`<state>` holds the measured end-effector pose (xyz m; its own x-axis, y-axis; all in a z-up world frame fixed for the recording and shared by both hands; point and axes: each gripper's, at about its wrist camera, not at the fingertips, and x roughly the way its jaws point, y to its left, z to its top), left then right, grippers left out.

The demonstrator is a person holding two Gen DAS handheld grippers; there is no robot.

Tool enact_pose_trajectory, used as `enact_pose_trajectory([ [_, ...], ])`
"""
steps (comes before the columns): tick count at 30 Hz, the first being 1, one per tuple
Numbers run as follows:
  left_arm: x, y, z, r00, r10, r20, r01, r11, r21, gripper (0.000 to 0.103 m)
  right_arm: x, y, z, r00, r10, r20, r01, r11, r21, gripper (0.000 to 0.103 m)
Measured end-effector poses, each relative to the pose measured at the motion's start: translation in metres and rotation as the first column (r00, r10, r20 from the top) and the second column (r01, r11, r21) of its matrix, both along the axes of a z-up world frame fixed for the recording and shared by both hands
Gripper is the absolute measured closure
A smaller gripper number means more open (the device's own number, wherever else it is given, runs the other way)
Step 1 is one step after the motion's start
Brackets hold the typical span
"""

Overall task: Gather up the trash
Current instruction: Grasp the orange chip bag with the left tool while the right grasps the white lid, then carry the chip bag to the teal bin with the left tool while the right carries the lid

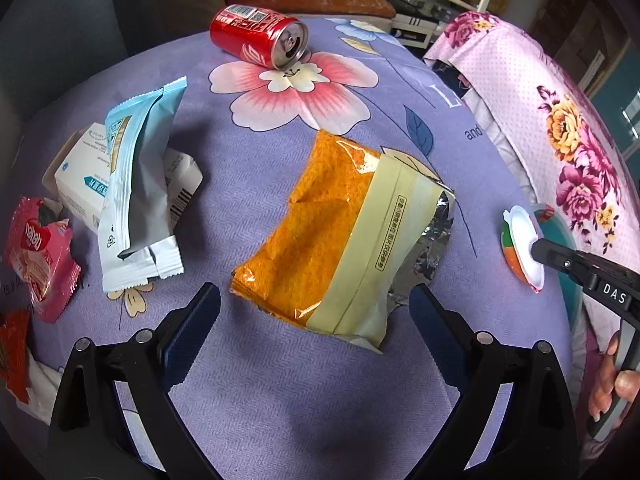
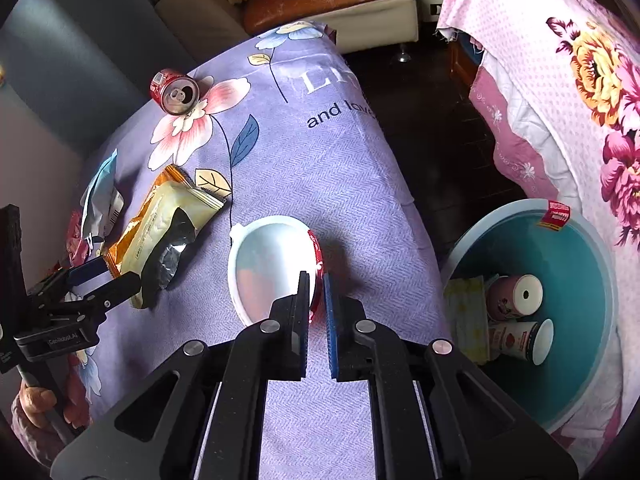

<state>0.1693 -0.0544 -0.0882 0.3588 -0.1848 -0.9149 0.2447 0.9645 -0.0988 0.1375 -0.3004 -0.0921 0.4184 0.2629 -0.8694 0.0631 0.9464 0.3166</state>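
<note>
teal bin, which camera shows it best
The right wrist view: the teal bin shows its rim, its inside and the paper cups in it. The left wrist view shows only a sliver of it behind the right gripper.

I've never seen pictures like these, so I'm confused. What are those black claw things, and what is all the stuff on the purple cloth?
No robot here: a person holds a black two-finger hand-held gripper in each hand, and each carries a small camera looking along its fingers. One picture comes from the left hand-held gripper, the other from the right hand-held gripper.

On the purple flowered cloth lies rubbish: a red drink can on its side, an orange and cream snack bag, a pale blue wrapper across a white cardboard box, and a pink wrapper.

The left one is open, above the snack bag. The right one is shut on the rim of a white plastic cup with a red label. Beside the cloth stands a teal bin already holding paper cups.
</note>
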Motion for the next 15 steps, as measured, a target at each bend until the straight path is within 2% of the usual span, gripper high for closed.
enact_pose_trajectory([
  [3,0.010,-0.009,-0.007,1.000,-0.014,0.003,0.014,0.999,0.050,0.008,-0.001,0.003,0.003,1.000,0.010,0.010,-0.010,1.000,0.007,0.096],
  [6,0.016,-0.011,-0.014,1.000,-0.022,-0.017,0.023,0.999,0.046,0.008,0.001,0.007,0.005,1.000,0.025,0.017,-0.025,1.000,0.012,0.096],
  [8,0.012,-0.014,-0.014,0.999,-0.036,-0.003,0.036,0.998,0.050,0.008,0.002,0.010,0.005,0.999,0.036,0.017,-0.036,0.999,0.014,0.096],
  [9,0.009,-0.016,-0.014,0.999,-0.042,0.006,0.041,0.997,0.058,0.011,0.003,0.012,0.004,0.999,0.039,0.016,-0.039,0.999,0.016,0.096],
  [11,0.004,-0.021,-0.012,0.998,-0.053,0.031,0.050,0.995,0.087,0.027,0.005,0.012,0.002,0.999,0.041,0.009,-0.041,0.999,0.025,0.096],
  [15,0.001,-0.021,-0.009,0.999,-0.033,0.034,0.031,0.998,0.057,0.036,0.010,0.011,-0.003,0.999,0.034,-0.005,-0.033,0.999,0.035,0.092],
])
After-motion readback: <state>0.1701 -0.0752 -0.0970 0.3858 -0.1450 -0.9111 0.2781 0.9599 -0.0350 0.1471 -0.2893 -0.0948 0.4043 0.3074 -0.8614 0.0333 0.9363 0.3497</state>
